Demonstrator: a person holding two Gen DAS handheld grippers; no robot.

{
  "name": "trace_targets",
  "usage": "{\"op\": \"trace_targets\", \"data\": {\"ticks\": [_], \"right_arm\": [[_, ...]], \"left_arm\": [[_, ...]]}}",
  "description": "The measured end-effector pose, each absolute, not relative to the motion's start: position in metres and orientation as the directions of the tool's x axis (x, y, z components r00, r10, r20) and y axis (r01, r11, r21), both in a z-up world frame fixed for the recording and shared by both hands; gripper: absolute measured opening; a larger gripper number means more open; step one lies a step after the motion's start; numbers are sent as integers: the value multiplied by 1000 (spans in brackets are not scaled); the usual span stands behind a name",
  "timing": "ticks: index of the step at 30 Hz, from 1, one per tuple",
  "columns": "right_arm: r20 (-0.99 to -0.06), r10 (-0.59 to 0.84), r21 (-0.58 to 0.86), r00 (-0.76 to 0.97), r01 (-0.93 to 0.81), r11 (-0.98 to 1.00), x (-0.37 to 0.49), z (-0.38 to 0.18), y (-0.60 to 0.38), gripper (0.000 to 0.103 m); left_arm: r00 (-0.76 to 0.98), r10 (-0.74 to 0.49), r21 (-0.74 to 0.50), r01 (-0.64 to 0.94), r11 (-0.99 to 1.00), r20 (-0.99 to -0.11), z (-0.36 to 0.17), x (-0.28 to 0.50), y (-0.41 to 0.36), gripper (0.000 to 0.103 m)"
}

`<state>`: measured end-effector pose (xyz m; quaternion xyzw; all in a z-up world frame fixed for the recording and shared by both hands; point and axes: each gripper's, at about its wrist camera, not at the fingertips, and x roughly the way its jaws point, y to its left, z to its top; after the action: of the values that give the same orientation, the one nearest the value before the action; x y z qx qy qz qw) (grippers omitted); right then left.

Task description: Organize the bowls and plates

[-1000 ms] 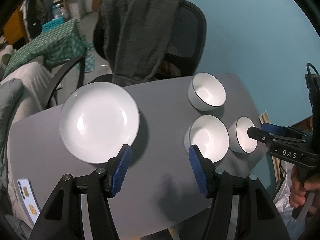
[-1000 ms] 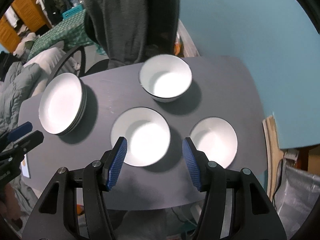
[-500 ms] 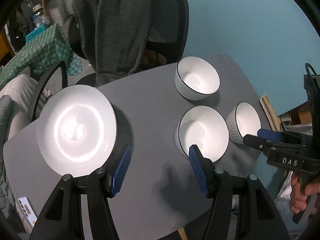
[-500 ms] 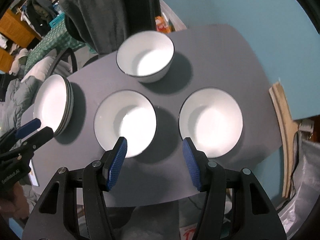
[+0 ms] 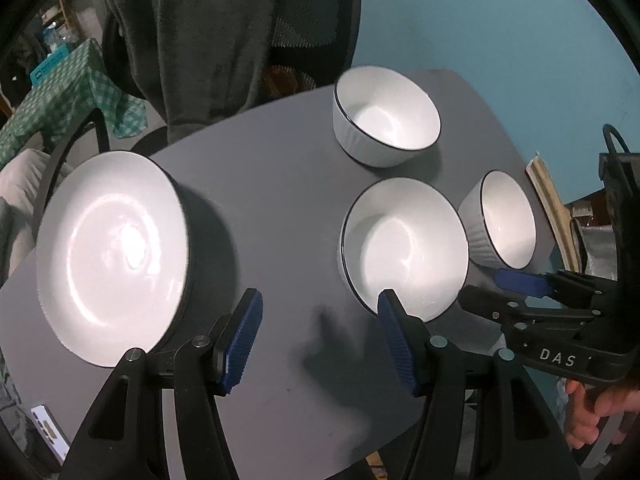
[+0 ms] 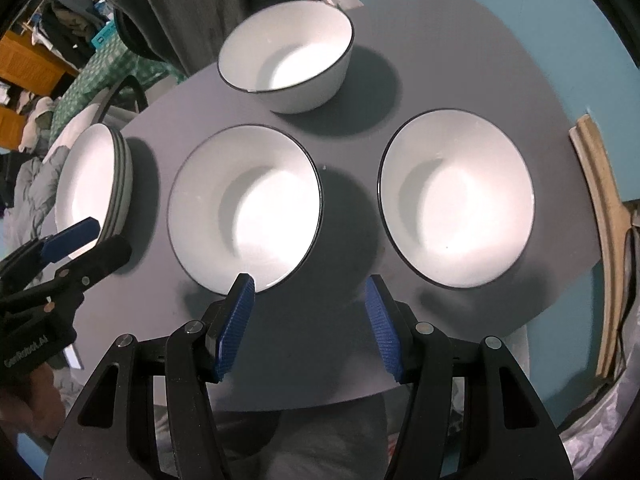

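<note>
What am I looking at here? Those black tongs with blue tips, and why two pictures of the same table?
No robot: a person holds a hand tool in each hand, each with two blue-padded fingers and a camera looking along them. One picture comes from the left gripper, the other from the right gripper; each also glimpses the other tool at its edge. On the grey table stand three white bowls: the far bowl, the middle bowl and the right-hand bowl. A stack of white plates sits to the left. Both tools are open and hold nothing.
</note>
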<state>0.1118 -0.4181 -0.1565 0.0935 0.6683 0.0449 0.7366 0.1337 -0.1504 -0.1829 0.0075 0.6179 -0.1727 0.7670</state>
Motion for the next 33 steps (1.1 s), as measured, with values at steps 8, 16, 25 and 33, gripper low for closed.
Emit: {"op": "trace_targets", "data": {"ticks": [8,16,25,33], "right_arm": [[-976,208,212,70,60,975,123,-168,-420,56],[-975,214,216,54,53,975,132,-175,-427,57],[-975,222,223,29,37,974,144,-184,-421,56],[-976,214,214,32,17,977,151,-185,-413,40]], "left_arm": [[149,-243,-192,295,936,-958,-195,143,-165,61],[132,-244,-198,288,937,-961,-206,158,-172,61],[93,-246,-213,269,939,-965,-226,174,-178,61],[77,-250,-226,240,944,-965,-232,183,-174,53]]}}
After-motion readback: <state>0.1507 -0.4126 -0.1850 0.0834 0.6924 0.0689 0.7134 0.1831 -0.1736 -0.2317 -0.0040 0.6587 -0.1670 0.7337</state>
